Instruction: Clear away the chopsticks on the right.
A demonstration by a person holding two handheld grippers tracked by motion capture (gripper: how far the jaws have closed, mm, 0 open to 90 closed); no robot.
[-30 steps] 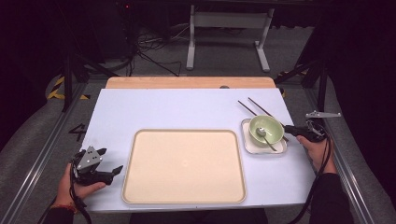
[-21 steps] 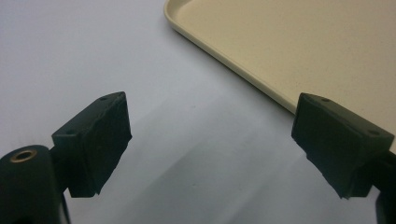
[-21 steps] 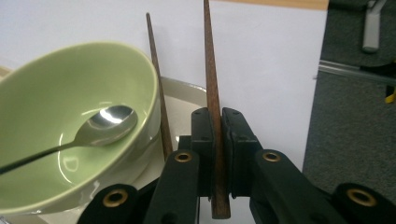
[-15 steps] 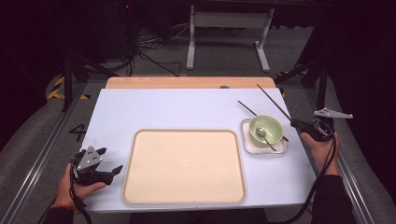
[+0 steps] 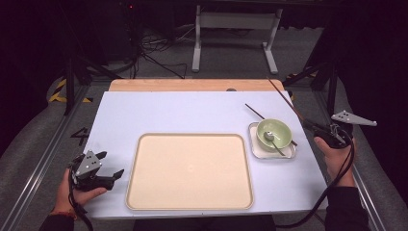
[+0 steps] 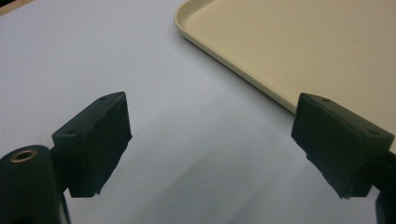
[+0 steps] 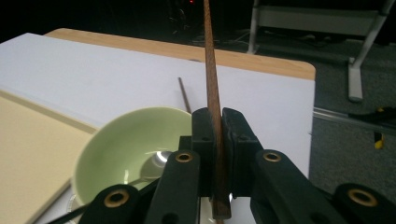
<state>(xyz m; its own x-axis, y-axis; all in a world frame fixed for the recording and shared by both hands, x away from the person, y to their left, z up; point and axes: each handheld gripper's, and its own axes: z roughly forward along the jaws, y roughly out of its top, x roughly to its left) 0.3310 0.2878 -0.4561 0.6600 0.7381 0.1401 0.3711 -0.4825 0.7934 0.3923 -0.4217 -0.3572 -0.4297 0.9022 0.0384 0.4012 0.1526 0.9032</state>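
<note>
The right gripper (image 7: 215,140) is clenched on a thin brown wooden chopstick (image 7: 211,74), which juts up beyond its jaws. Just left of that gripper sits a pale green round bowl (image 7: 126,144) holding a metal spoon (image 7: 156,161); a second dark chopstick (image 7: 184,95) lies beyond it. The left gripper (image 6: 210,140) rests released, a beige rectangular plastic tray (image 6: 299,42) ahead to its right
</note>
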